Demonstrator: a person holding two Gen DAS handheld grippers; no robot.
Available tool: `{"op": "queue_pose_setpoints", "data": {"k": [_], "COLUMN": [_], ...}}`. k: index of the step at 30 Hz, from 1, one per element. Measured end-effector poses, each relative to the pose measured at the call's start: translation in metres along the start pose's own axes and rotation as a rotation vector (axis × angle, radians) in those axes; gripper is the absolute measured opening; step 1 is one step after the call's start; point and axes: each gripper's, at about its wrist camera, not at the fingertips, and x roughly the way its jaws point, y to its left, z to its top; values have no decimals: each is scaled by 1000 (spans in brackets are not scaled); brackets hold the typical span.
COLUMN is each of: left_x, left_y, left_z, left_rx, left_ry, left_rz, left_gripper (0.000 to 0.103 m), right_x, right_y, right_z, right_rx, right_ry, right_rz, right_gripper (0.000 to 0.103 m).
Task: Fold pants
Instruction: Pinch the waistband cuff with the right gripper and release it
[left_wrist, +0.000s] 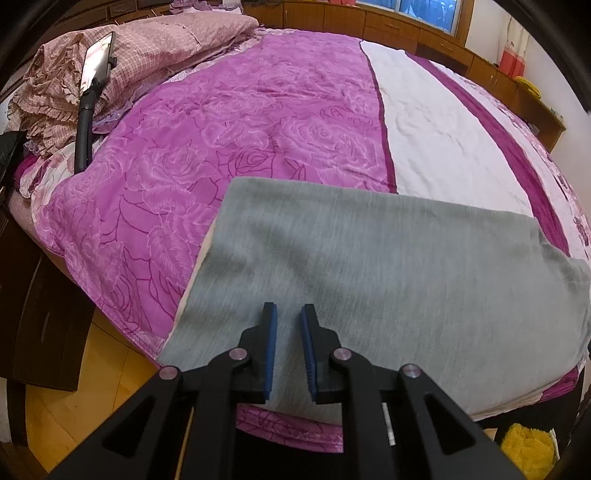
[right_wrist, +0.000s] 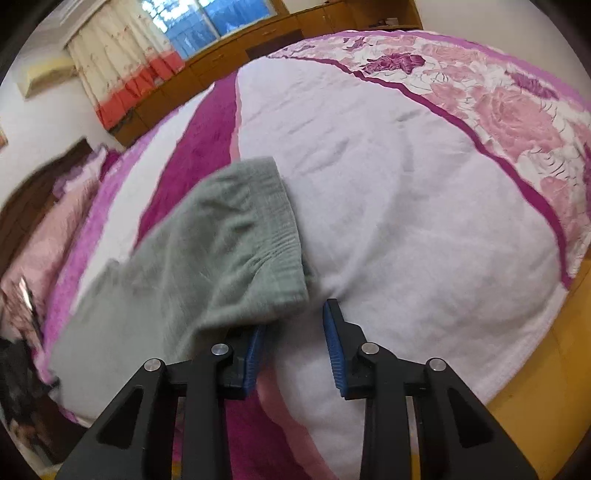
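While the bed (left_wrist: 258, 110) bears the pants (left_wrist: 369, 266) flat near its edge, seemingly for folding, the left gripper (left_wrist: 289, 314) hovers over them, narrowly parted and empty, and the right gripper (right_wrist: 295, 314) gapes beside the waistband (right_wrist: 273, 221), gripping nothing.

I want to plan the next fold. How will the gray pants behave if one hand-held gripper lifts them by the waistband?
The gray pants will probably be floppy: the knit cloth lies flat, following the bedspread. The gathered waistband looks thicker, so it may give a firmer hold. Lifted at one point, the rest would likely sag and drag.
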Motion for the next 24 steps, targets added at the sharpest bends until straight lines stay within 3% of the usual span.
{"op": "queue_pose_setpoints", "data": {"k": [4, 6, 9, 10, 13, 15, 18, 24], "left_x": [0, 0, -1, -1, 0, 0, 0, -1], "left_y": [0, 0, 0, 0, 0, 0, 0, 0], "left_z": [0, 0, 0, 0, 0, 0, -1, -2], "left_rx": [1, 4, 9, 8, 10, 9, 12, 11], "left_ry": [-1, -2, -3, -3, -4, -5, -8, -8], "left_rz": [3, 5, 9, 9, 10, 11, 16, 7], "left_gripper": [14, 14, 14, 14, 14, 14, 14, 14], "right_x": [1, 5, 3, -3, -28, -30, -13, -30], "right_y": [-11, -10, -5, -5, 0, -3, -25, -33], "right_z": [2, 2, 3, 2, -2, -5, -11, -12], "right_rx": [106, 102, 94, 123, 116, 87, 137, 177], "right_ry": [-2, 7, -13, -34, -79, -35, 35, 21], "right_rz": [106, 96, 28, 13, -62, -107, -78, -31], "right_gripper": [24, 24, 5, 3, 2, 2, 2, 8]}}
